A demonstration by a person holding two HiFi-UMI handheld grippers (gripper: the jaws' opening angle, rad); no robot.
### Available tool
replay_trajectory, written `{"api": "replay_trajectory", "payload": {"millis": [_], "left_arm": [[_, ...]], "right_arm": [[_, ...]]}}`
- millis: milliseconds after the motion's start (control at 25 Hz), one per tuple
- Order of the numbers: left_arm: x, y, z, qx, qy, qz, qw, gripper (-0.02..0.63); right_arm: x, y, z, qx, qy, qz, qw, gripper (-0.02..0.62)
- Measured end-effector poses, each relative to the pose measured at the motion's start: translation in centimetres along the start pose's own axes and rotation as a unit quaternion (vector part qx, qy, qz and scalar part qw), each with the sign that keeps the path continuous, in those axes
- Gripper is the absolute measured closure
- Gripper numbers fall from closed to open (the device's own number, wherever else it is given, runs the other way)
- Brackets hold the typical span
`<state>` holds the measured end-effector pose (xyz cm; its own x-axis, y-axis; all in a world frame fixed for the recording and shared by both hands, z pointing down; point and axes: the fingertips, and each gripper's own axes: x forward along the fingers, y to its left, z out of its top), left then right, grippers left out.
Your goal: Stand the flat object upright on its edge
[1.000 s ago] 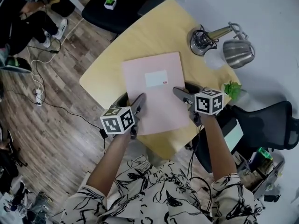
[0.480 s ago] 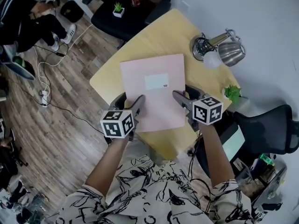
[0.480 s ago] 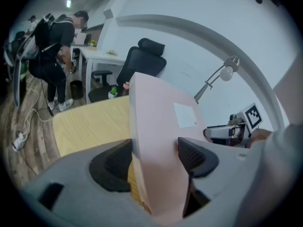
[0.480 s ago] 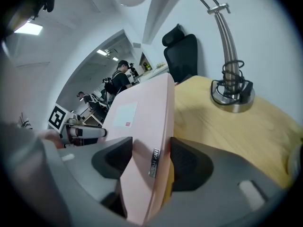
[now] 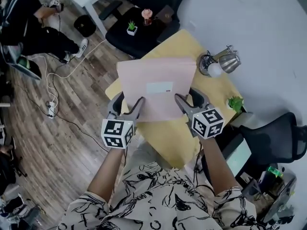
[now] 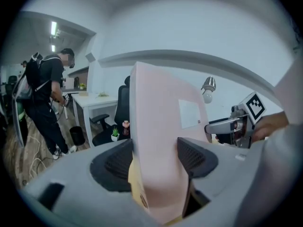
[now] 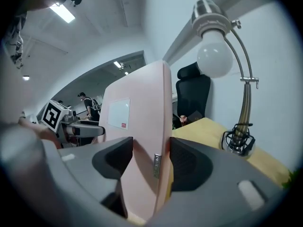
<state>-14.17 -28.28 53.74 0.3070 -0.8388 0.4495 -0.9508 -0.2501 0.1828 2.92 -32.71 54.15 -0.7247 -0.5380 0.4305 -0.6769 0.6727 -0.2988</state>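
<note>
A thin pink book [image 5: 156, 87] with a white label is tipped up off the yellow table [image 5: 168, 133], label face toward me. My left gripper [image 5: 127, 104] grips its left edge and my right gripper [image 5: 190, 101] grips its right edge. In the left gripper view the book [image 6: 161, 126] stands nearly upright between the dark pads [image 6: 116, 162], which press on it. In the right gripper view the jaws are closing, and the book [image 7: 142, 122] is pinched between their pads [image 7: 184, 160]. I cannot see whether its lower edge touches the table.
A metal desk lamp [image 5: 220, 61] and a small green plant [image 5: 235, 103] stand on the table's far right. A black office chair [image 5: 273, 138] is at the right. A dark seat with a potted plant [image 5: 131, 28] is beyond the table. A person [image 5: 29, 23] sits at the far left.
The pink book lay flat on the table a second ago; both grippers have raised it, and its far edge has swung up toward upright.
</note>
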Motion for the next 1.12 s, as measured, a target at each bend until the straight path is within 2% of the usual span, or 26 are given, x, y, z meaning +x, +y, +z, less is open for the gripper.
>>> {"api": "replay_trajectory", "payload": {"millis": [160,320,480,640,1120], "left_arm": [[-1.1,0.0,2.4,0.036,-0.044,-0.001,0.9984,0.309],[-1.6,-0.3,3.7,0.078,-0.080,0.007,0.9937,0.310],[-1.3,-0.3,3.0,0.102,-0.083,0.015,0.9912,0.313],[-0.8,0.0,2.2,0.098,-0.082,0.017,0.9916,0.314],[0.2,-0.1,0.1,0.133,-0.076,0.015,0.9881,0.313]], "right_arm": [[-1.1,1.2,2.3,-0.037,-0.046,-0.026,0.998,0.345],[-2.1,1.9,3.8,-0.097,-0.088,-0.060,0.990,0.345],[-2.3,2.2,3.3,-0.137,-0.097,-0.087,0.982,0.347],[-2.0,2.1,2.7,-0.141,-0.107,-0.093,0.980,0.347],[-1.1,1.0,-0.6,-0.129,-0.113,-0.081,0.982,0.351]]}}
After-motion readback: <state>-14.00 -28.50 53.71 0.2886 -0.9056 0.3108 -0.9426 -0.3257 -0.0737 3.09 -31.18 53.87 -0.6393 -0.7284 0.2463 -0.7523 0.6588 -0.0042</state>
